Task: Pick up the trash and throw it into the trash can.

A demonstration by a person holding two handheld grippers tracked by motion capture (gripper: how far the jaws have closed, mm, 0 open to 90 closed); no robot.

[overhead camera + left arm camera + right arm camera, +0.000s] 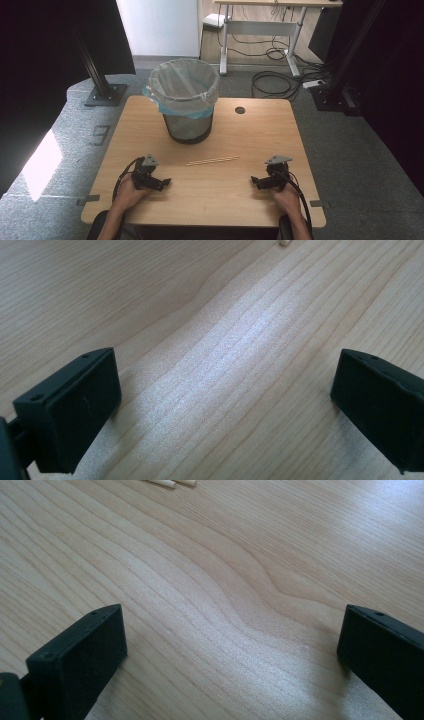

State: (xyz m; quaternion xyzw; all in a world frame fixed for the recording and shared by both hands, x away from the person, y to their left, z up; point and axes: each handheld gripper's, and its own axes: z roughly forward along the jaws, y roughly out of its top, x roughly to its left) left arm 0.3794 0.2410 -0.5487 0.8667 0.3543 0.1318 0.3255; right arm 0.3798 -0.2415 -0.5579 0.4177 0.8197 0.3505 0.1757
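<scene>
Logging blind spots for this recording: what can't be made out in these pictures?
- High view: inside of the black mesh bin with the clear liner, hidden by its rim and bag.
- High view: the pale thin sticks, too small to identify.
- Left gripper view: a pale stick end, cut off by the top edge.
- Right gripper view: two stick ends, likewise cut off.

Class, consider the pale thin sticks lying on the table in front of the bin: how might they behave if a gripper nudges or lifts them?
The sticks look thin and round, so they probably roll when nudged. Lying flat on the table, they may be awkward to pinch. They seem very light.
</scene>
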